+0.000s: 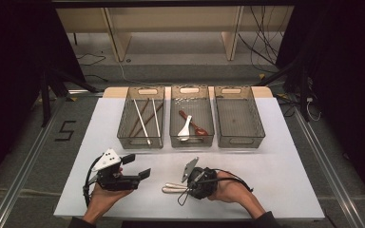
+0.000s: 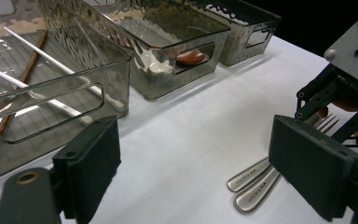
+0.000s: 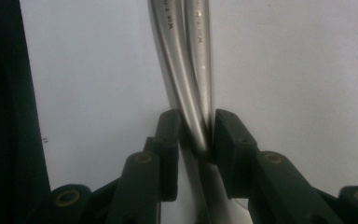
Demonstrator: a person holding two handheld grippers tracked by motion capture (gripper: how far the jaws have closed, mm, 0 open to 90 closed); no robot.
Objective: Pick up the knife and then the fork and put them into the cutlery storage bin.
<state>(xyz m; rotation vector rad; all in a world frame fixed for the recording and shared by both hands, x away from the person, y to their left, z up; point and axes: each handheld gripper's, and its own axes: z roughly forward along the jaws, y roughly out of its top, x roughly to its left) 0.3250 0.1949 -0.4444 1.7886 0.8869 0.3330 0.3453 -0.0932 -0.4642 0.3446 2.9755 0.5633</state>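
Right gripper narrowed onto two steel utensil handles, pads pinching both side by side flat on the white counter; fork tines visible behind the jaws in the left gripper view. Left gripper gaping wide, holding nothing, just left of the handle ends. Beyond, well apart, three clear bins in a row: left bin with chopsticks, middle bin with a white spoon and a brown spoon, right bin past those.
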